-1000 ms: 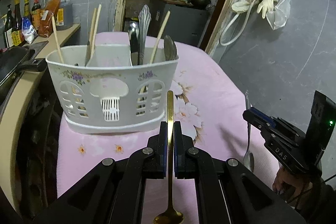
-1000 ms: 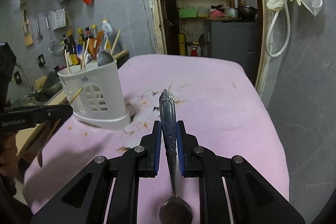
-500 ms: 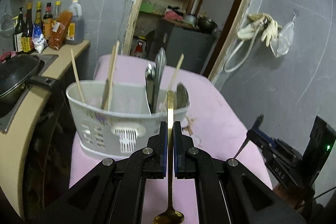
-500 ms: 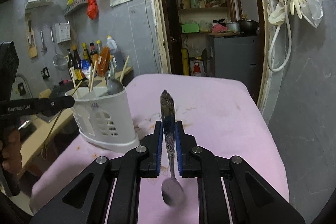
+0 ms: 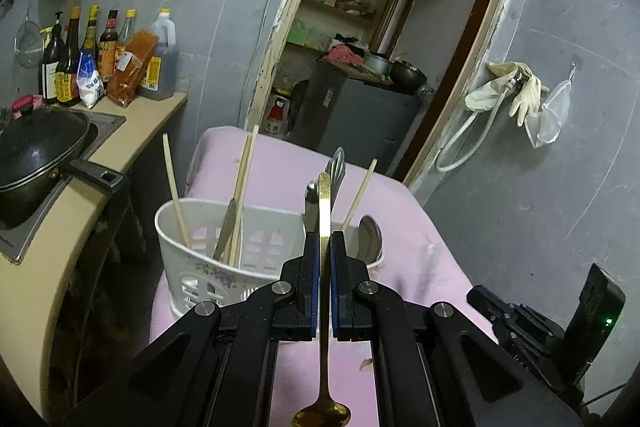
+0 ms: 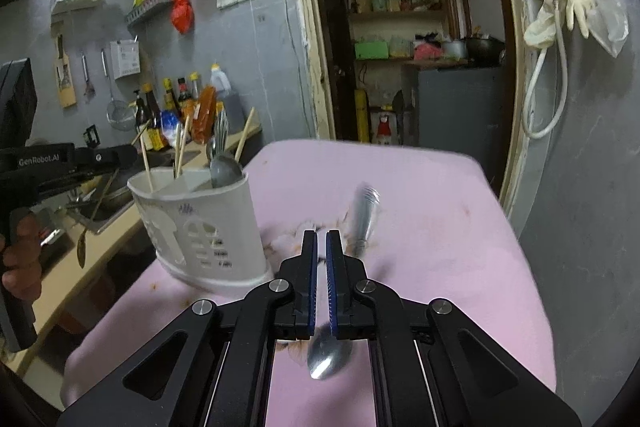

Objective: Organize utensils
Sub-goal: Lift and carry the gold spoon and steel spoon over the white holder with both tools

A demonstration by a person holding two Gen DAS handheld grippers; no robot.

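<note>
- The left tool (image 5: 325,247) is closed on a slim gold spoon (image 5: 323,307): flat polished handle pointing up past the blue pads, round bowl hanging below, just above the caddy's right end.
- The right tool (image 6: 321,247) has its jaws nearly together with a narrow gap; a silver spoon (image 6: 362,215) with an embossed handle, blurred, lies slanted beside and beneath it. I cannot tell whether it is gripped.
- A white plastic caddy (image 5: 208,267) with arched cut-outs, a floral print and an inner divider stands on the worktop; it holds pale wooden chopsticks (image 5: 244,187) and steel cutlery.
- The worktop (image 6: 440,227) is covered in soft pink cloth with a faded flower print and brown stains.
- Grey tiled walls surround it; sauce bottles (image 5: 80,55) line a beige counter beside a black lidded wok (image 5: 36,155). Rubber gloves (image 5: 516,91) and a hose hang by an open wooden doorway.
</note>
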